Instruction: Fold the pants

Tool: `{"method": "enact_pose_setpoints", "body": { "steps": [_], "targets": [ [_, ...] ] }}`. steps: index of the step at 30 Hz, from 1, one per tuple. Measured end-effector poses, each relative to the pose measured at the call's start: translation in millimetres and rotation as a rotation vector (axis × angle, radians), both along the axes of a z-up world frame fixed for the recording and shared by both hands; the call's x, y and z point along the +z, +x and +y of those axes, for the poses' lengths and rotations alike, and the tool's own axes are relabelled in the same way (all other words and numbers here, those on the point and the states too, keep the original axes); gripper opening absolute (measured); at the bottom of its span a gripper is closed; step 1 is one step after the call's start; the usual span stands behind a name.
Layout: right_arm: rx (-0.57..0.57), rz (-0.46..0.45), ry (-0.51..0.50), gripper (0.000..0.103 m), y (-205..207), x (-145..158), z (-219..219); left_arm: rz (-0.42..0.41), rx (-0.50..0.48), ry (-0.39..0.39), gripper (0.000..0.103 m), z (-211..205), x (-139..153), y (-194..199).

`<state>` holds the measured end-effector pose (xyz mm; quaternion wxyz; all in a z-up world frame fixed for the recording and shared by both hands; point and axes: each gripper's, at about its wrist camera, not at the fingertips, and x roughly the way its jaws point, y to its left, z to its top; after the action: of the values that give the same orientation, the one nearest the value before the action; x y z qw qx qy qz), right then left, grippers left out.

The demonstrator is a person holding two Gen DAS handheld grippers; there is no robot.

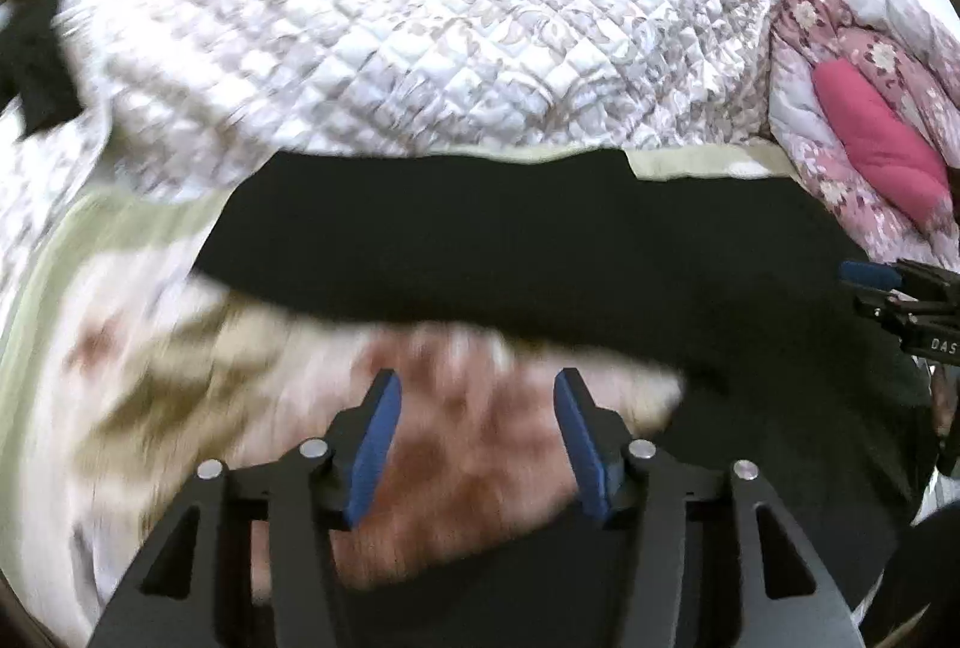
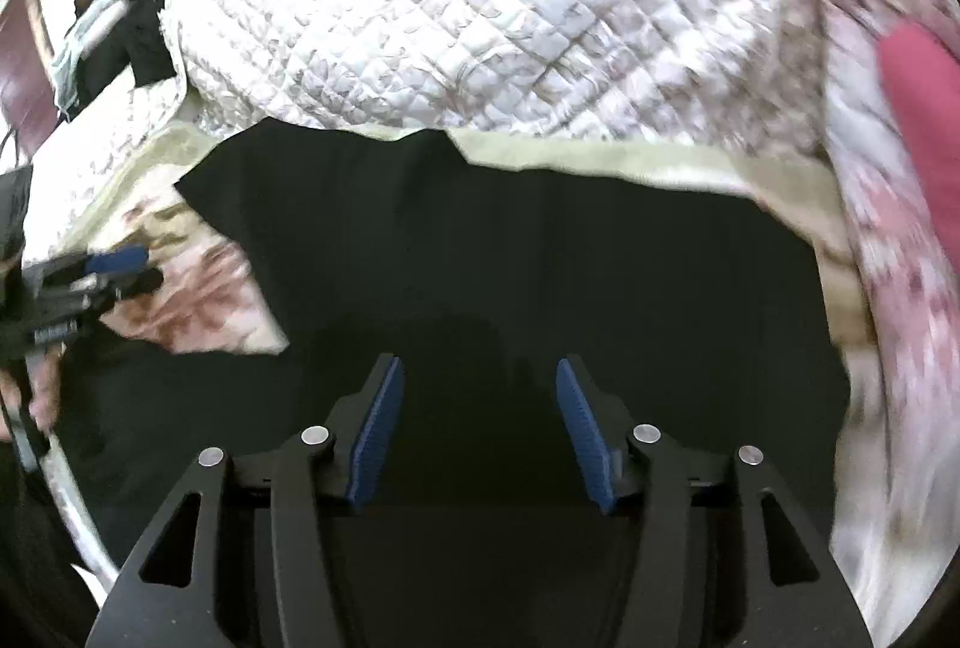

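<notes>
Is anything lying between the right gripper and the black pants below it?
Nothing visible. The right gripper is open with only the black pants beneath and ahead of it. The quilt lies beyond the pants' far edge, and the left gripper is off to the side.

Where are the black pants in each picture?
Left wrist view: the pants stretch across the middle, running down to the right.
Right wrist view: the pants fill the middle, under the tool.
Shared landmark: the white quilt just above them.
</notes>
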<state>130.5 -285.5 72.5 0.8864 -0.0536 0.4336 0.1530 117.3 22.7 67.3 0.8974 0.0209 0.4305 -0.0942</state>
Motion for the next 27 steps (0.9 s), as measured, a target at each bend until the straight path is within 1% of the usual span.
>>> {"method": "enact_pose_setpoints", "body": {
  "steps": [2, 4, 6, 7, 9, 11, 14, 15, 16, 18, 19, 20, 21, 22, 23, 24, 25, 27],
  "targets": [
    [0.025, 0.002, -0.037, 0.057, 24.4, -3.3, -4.1, 0.008, -0.007, 0.000, 0.058, 0.1, -2.1, 29.1],
    [0.051, 0.005, -0.069, 0.058, 47.9, -7.9, -7.3, 0.009, -0.012, -0.001, 0.060, -0.8, -5.8, 57.9],
    [0.076, 0.009, -0.097, 0.058, 71.3, -13.2, -10.7, 0.019, -0.030, 0.005, 0.067, -3.6, -10.8, 82.1],
    [0.083, 0.017, -0.108, 0.058, 82.5, -17.1, -12.5, 0.023, -0.040, 0.021, 0.067, -5.9, -15.8, 96.4],
    [0.081, 0.031, -0.127, 0.058, 103.1, -24.7, -17.5, 0.026, -0.011, 0.058, 0.067, -5.0, -25.0, 119.5],
    [0.074, 0.046, -0.135, 0.058, 123.3, -32.2, -23.1, 0.044, 0.020, 0.077, 0.067, -3.2, -35.8, 140.5],
    [0.092, 0.104, -0.134, 0.059, 145.6, -47.8, -26.2, 0.062, 0.015, 0.098, 0.070, -8.0, -49.2, 160.1],
    [0.101, 0.108, -0.147, 0.059, 150.4, -52.4, -24.5, 0.064, 0.011, 0.105, 0.075, -10.9, -53.8, 164.4],
    [0.110, 0.109, -0.150, 0.059, 153.6, -55.7, -22.4, 0.066, 0.006, 0.102, 0.077, -13.5, -58.1, 167.4],
    [0.106, 0.124, -0.152, 0.059, 158.2, -59.2, -19.1, 0.061, 0.000, 0.121, 0.078, -19.7, -64.6, 168.1],
    [0.111, 0.128, -0.146, 0.054, 158.2, -59.6, -17.3, 0.049, -0.001, 0.137, 0.076, -23.3, -65.9, 166.7],
    [0.132, 0.124, -0.142, 0.031, 155.6, -59.5, -14.3, 0.042, -0.014, 0.147, 0.065, -27.7, -66.6, 164.5],
    [0.139, 0.110, -0.169, 0.020, 152.4, -59.2, -10.6, 0.035, -0.030, 0.149, 0.049, -31.8, -65.7, 161.7],
    [0.151, 0.102, -0.190, 0.009, 148.7, -58.3, -6.3, 0.024, -0.040, 0.155, 0.041, -36.5, -63.5, 157.8],
    [0.151, 0.097, -0.197, 0.008, 146.1, -57.0, -4.6, 0.011, -0.042, 0.169, 0.025, -40.9, -61.4, 154.9],
    [0.145, 0.088, -0.196, 0.008, 141.9, -54.0, -3.9, -0.002, -0.044, 0.181, 0.012, -45.7, -57.8, 152.8],
    [0.137, 0.069, -0.196, 0.008, 136.4, -48.9, -3.1, -0.012, -0.040, 0.182, 0.004, -47.1, -53.9, 150.2],
    [0.131, 0.032, -0.172, 0.008, 123.0, -34.3, -2.3, -0.023, -0.019, 0.153, 0.004, -43.8, -41.9, 142.7]
  ]
}}
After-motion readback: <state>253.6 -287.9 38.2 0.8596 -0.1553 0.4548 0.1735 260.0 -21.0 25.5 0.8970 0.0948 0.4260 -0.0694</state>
